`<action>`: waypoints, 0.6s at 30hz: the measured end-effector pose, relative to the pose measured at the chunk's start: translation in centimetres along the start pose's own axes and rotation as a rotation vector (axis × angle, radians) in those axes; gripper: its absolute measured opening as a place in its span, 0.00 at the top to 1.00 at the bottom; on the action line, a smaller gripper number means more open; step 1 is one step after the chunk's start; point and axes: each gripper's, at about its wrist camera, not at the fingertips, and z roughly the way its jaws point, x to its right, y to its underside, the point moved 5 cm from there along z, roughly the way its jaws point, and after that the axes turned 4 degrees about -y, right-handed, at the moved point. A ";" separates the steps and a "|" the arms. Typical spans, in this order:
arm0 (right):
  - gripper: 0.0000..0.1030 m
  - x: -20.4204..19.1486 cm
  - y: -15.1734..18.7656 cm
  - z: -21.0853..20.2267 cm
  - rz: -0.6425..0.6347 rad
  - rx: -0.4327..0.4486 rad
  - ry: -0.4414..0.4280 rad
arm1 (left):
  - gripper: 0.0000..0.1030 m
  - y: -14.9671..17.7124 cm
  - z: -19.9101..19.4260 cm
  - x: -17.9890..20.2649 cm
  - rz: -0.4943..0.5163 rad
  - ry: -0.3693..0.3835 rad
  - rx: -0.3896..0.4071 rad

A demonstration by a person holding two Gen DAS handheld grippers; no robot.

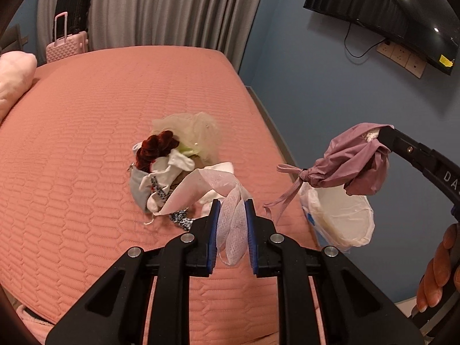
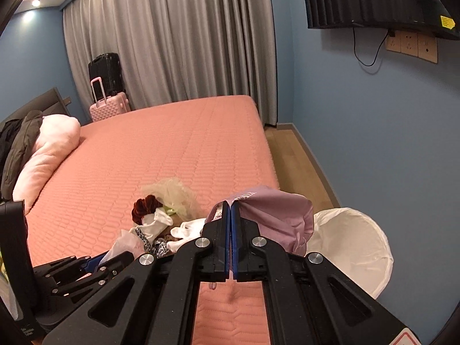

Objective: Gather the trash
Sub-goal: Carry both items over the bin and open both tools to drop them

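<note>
Soft cloth, thin paper, shiny plastic

The bed cover [image 1: 100,132] is quilted matt cloth; the tissue [image 1: 233,224] is dimpled paper; the black suitcase [image 2: 105,64] is glossy plastic.

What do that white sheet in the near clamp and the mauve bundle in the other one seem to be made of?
The white sheet in the left gripper looks like embossed tissue or paper towel: matte, dotted texture, soft creases. The mauve bundle in the right gripper looks like thin woven fabric, possibly nylon, with a slight sheen, fine wrinkles and a knotted drawstring. The bin liner seems thin translucent plastic film.
</note>
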 end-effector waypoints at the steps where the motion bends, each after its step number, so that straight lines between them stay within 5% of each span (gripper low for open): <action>1: 1.00 0.5 -0.5 -0.6 0.003 0.016 0.006 | 0.83 -0.2 0.2 0.6 0.011 0.011 0.004; 12: 1.00 7.3 -3.3 -4.5 0.043 0.097 0.099 | 0.83 -2.8 0.4 9.6 0.155 0.126 0.029; 18: 1.00 11.7 -3.2 -4.7 0.086 0.089 0.150 | 0.83 -3.1 2.3 14.4 0.214 0.212 -0.020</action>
